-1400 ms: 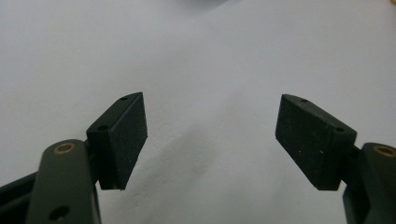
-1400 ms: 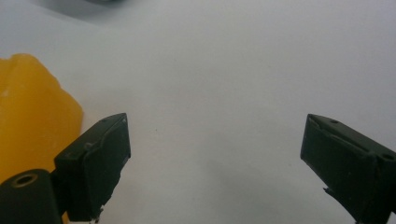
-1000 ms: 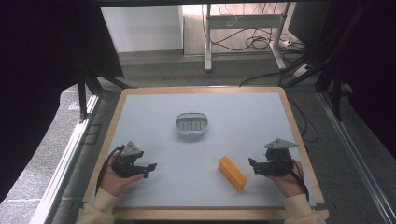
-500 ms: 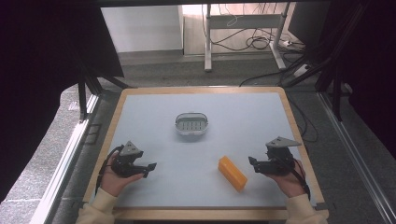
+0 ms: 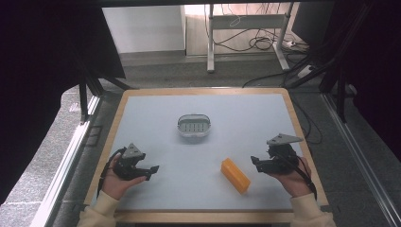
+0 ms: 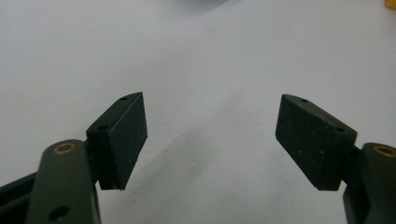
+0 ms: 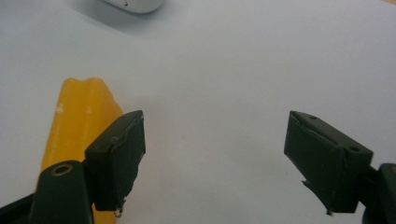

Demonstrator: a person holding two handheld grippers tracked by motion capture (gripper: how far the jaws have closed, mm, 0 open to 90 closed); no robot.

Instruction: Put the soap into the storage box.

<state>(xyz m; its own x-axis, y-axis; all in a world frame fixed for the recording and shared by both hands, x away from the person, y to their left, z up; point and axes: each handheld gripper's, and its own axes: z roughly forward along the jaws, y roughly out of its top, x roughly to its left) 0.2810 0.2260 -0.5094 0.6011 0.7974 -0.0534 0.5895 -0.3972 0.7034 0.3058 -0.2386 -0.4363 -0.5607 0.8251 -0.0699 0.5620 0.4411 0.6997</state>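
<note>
An orange-yellow block (image 5: 235, 175) lies on the pale tabletop, front right of centre. Just right of it my right gripper (image 5: 257, 164) hovers, pointing left, open. Its jaws have just been closing a little, with nothing between them. In the right gripper view the block (image 7: 79, 116) sits behind the left jaw, outside the gap of the right gripper (image 7: 215, 158). A small oval grey dish (image 5: 194, 126) stands mid-table. My left gripper (image 5: 151, 171) rests at the front left, open over bare table, as the left gripper view (image 6: 210, 140) also shows.
The table (image 5: 142, 137) has a wooden rim all round. Beyond its far edge are a metal desk frame and loose cables (image 5: 255, 42) on the floor. The rim of the white dish (image 7: 135, 4) shows at the top of the right gripper view.
My right gripper has risen slightly beside the block. The left gripper, the block and the dish have stayed where they were.
</note>
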